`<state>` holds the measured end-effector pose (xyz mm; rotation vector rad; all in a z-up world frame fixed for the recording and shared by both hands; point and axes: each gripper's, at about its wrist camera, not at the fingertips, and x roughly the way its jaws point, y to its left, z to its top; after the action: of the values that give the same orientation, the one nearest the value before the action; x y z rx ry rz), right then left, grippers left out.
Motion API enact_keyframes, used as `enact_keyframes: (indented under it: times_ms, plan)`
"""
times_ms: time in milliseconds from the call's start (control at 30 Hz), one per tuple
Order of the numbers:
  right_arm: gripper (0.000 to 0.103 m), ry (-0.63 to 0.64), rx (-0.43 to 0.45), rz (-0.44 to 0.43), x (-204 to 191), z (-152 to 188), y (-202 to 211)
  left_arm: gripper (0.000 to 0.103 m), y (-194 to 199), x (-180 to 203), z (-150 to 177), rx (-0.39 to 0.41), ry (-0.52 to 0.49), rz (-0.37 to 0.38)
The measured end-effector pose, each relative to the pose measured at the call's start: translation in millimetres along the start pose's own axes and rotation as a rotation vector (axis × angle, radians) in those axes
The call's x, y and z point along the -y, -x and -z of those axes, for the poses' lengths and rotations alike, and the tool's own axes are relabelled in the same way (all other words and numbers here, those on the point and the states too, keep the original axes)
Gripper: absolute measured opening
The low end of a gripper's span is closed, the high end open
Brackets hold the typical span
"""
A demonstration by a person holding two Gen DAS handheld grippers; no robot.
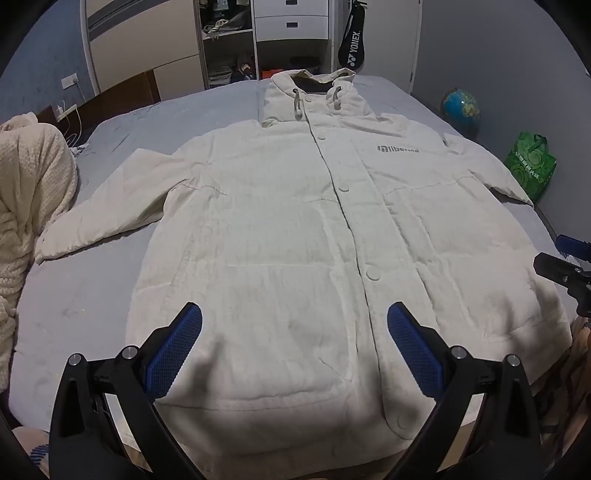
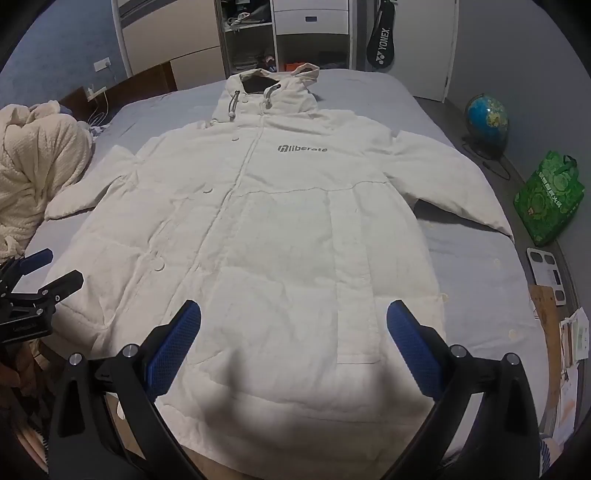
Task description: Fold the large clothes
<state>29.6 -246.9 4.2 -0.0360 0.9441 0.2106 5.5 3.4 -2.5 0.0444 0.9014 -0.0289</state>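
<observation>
A large white hooded coat (image 1: 295, 236) lies flat and buttoned, front up, on a grey-blue bed (image 1: 74, 295), hood at the far end and both sleeves spread out. It also shows in the right wrist view (image 2: 266, 236). My left gripper (image 1: 294, 314) is open and empty, held above the coat's hem on its left half. My right gripper (image 2: 293, 312) is open and empty above the hem on the right half. The right gripper shows at the right edge of the left wrist view (image 1: 565, 262), and the left gripper at the left edge of the right wrist view (image 2: 48, 267).
A cream knitted blanket (image 1: 26, 206) is heaped on the bed's left side. A globe (image 2: 487, 118), a green bag (image 2: 550, 199), a scale (image 2: 546, 273) and papers lie on the floor to the right. Shelves and drawers (image 1: 258, 33) stand behind the bed.
</observation>
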Motion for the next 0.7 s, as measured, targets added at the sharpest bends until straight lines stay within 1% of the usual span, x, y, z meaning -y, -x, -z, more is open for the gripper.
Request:
enact_keyframes:
  times_ms: [133,233,400,700]
  plan:
    - [0.097,-0.004,0.01,0.009,-3,0,0,0.097,-2,0,2,0.002,0.001,0.002]
    - [0.097,-0.005,0.011,0.01,-2,0,1,0.097,1,4,3,0.006,-0.013,-0.007]
    - [0.097,0.004,0.012,0.016,-4,-1,1,0.097,4,8,2,0.02,-0.029,-0.001]
    - [0.097,0.01,0.013,0.014,-5,-1,0,0.097,3,10,2,0.024,-0.024,0.006]
